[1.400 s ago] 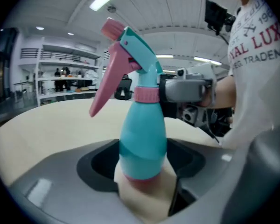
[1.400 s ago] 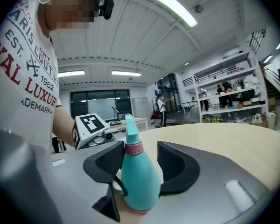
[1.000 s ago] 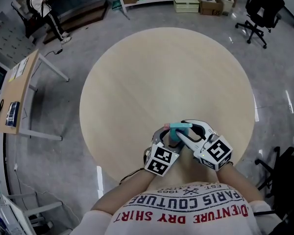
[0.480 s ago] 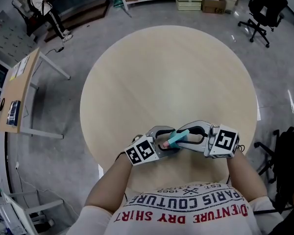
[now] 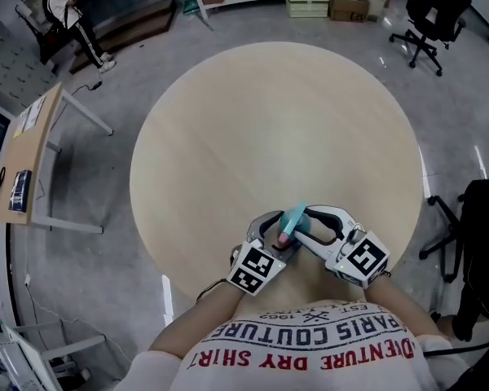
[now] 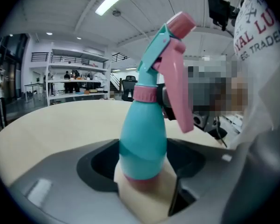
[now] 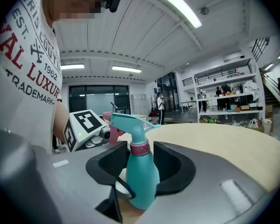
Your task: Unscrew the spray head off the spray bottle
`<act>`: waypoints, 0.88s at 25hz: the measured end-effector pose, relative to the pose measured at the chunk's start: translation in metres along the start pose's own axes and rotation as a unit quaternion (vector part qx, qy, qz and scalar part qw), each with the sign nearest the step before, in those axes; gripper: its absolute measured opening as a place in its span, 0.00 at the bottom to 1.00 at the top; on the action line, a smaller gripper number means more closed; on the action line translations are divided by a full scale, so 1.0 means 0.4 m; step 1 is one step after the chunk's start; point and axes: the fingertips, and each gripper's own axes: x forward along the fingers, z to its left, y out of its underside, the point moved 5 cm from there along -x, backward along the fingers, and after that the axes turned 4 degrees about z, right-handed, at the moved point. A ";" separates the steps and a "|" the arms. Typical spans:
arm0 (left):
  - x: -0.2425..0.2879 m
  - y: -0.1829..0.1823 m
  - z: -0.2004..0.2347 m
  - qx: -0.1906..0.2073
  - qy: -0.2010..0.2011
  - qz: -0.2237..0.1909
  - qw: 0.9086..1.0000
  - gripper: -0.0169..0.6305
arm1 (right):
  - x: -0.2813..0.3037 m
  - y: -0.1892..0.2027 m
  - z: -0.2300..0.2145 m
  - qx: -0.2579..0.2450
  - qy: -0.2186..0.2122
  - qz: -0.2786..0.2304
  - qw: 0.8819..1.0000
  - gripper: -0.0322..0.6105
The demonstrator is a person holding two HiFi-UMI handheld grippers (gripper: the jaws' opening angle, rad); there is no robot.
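1. The round beige table (image 5: 269,120) fills the middle of the head view. My two tools meet over its edge at 6 o'clock, close to my body.
2. A wooden side desk (image 5: 28,149) stands on the grey floor at 9 o'clock from the table, and a black office chair (image 5: 432,15) at 1 o'clock.
3. My left gripper (image 5: 274,230) comes to the bottle from 7 o'clock. Its jaws are clamped on the wide lower body of the bottle, which stands up between them in the left gripper view.
4. My right gripper (image 5: 308,228) comes from 4 o'clock. Its jaws are opening. The same bottle is between them, and at the height of the collar I see a thin gap on each side.
5. The teal spray bottle (image 5: 292,221) is tilted, with its top toward 12 o'clock.
6. The spray head (image 6: 165,45) sits on the bottle's neck, teal with a pink trigger (image 6: 179,97) and a pink nozzle tip.
7. The pink collar (image 6: 144,93) is round the neck, under the head.
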 end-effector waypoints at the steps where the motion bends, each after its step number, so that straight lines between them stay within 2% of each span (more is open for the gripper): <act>1: 0.002 0.000 -0.005 -0.005 -0.014 0.001 1.000 0.51 | 0.002 0.001 0.003 -0.001 0.006 0.000 1.000 0.32; 4: 0.008 -0.002 -0.014 -0.013 -0.037 0.003 0.999 0.51 | 0.004 0.003 0.003 -0.010 0.023 0.009 1.000 0.32; 7: 0.013 -0.005 -0.016 -0.009 -0.030 0.005 1.000 0.51 | -0.002 0.002 -0.003 -0.019 0.020 0.009 1.000 0.28; 9: 0.011 -0.003 -0.011 0.006 -0.005 0.007 1.000 0.51 | -0.001 0.002 -0.005 -0.029 -0.004 0.007 1.000 0.27; 12: -0.001 0.005 0.005 0.054 0.060 0.019 0.997 0.51 | 0.004 0.002 -0.007 -0.048 -0.074 0.014 0.996 0.26; 15: -0.008 0.006 0.010 0.116 0.142 0.038 0.982 0.51 | 0.000 -0.003 -0.009 -0.087 -0.158 0.037 0.983 0.25; 17: -0.007 0.000 0.017 0.146 0.184 0.047 0.971 0.51 | 0.002 -0.009 -0.015 -0.101 -0.193 0.048 0.975 0.25; 20: -0.008 -0.002 0.026 0.163 0.210 0.059 0.962 0.51 | 0.011 -0.012 -0.015 -0.106 -0.207 0.054 0.971 0.25; 22: -0.010 0.001 0.026 0.158 0.206 0.058 0.964 0.51 | 0.013 -0.010 -0.013 -0.087 -0.195 0.049 0.976 0.26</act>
